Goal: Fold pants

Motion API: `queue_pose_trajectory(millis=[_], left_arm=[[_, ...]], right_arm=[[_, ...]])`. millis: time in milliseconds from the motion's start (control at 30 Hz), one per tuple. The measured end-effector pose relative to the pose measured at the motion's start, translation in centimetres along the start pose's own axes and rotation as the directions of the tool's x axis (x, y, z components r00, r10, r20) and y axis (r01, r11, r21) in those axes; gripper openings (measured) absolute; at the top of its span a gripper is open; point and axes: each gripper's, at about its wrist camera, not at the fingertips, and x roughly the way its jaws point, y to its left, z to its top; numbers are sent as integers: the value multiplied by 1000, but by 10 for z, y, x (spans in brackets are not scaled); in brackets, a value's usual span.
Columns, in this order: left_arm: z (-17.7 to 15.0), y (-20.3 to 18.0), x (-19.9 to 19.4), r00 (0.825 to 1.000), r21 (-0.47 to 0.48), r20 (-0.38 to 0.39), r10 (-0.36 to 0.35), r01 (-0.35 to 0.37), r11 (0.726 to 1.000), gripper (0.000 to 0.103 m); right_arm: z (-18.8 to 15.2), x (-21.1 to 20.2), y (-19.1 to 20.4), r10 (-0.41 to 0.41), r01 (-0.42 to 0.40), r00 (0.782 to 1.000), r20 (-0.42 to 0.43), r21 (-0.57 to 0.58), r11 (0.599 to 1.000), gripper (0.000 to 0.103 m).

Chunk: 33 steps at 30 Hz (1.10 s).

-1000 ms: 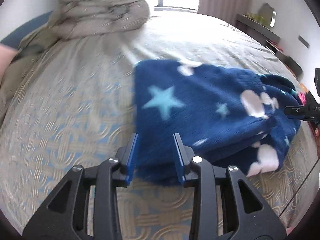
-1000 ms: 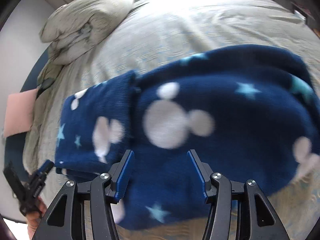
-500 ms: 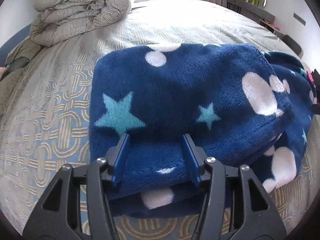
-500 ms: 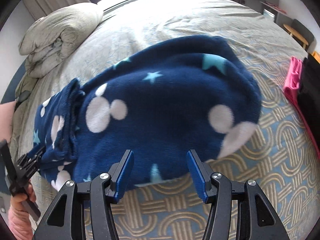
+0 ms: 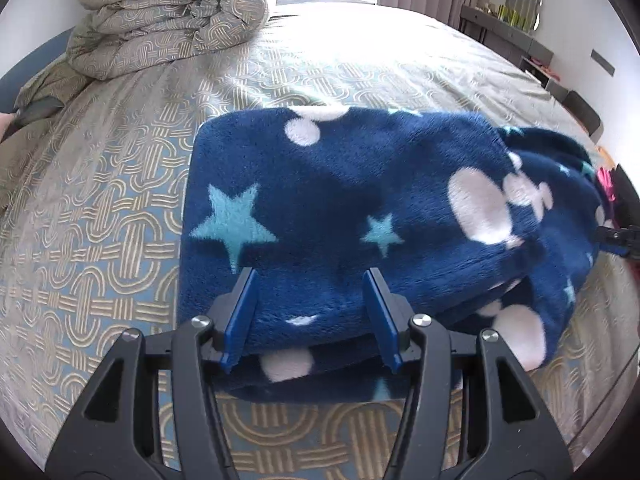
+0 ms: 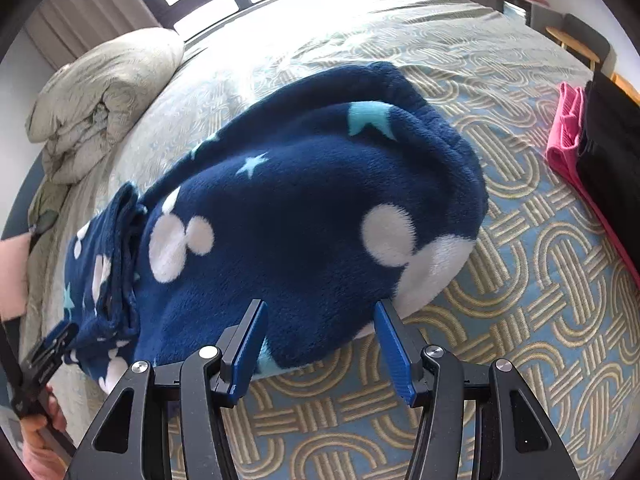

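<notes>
Each hand-held gripper, left [image 5: 310, 312] and right [image 6: 320, 340], has black angular frames with cut-out windows, silver screw heads at the pivots, and flat blue ribbed finger pads [image 6: 390, 344].

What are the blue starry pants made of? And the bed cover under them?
The pants look like fleece or plush, soft and matte: the surface is fuzzy and the star and dot edges blur into the pile. The bed cover looks like smooth woven cloth, perhaps cotton, though that is unclear: it lies flat, with a crisp looping pattern and fine wrinkles.
</notes>
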Motion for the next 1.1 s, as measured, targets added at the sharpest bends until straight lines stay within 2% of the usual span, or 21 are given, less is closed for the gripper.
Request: queue_pose_trajectory(millis=[100,233,267,433,600,700,800,867,933,967,1033,1100], left_arm=[[1,-2,-5,1000,-6,8,-10,10,1000,57],[2,-4,-7,1000,-6,4,-5,5,1000,58],[3,-3,-7,1000,-5,3,-9,9,1000,58],[6,-10,-11,999,4,13,-38,38,999,58],[9,-16,-6,1000,3,2,2,-2,1000,58],[10,-18,-3,1000,0,-8,24,-24,1000,58],[10,-23,-2,999,28,-23,43,-43,999,58],[10,-25,-2,998,46,-28,50,-49,998,58],[10,-25,-2,999,48,-32,43,-41,998,58],[10,-24,-2,999,47,-33,38,-36,998,58],[10,-23,-2,999,44,-34,31,-30,999,58],[10,-22,1,999,42,-40,27,-25,999,58]], right_arm=[[5,1,-22,73,-75,997,18,119,990,60],[5,2,-51,189,-195,981,47,273,942,68],[5,3,-54,194,-199,980,46,286,937,68],[4,-6,-56,135,-145,989,54,299,943,68],[6,-9,-71,68,-83,996,59,309,947,71],[11,-2,-81,93,-108,994,61,329,938,73],[21,3,-80,117,-142,988,96,325,935,81],[28,9,-79,135,-163,985,104,335,928,82],[32,13,-74,121,-149,988,100,350,925,83],[33,12,-72,111,-142,988,107,348,927,78],[36,12,-63,75,-105,992,101,330,938,27],[39,9,-54,70,-99,992,100,317,943,22]])
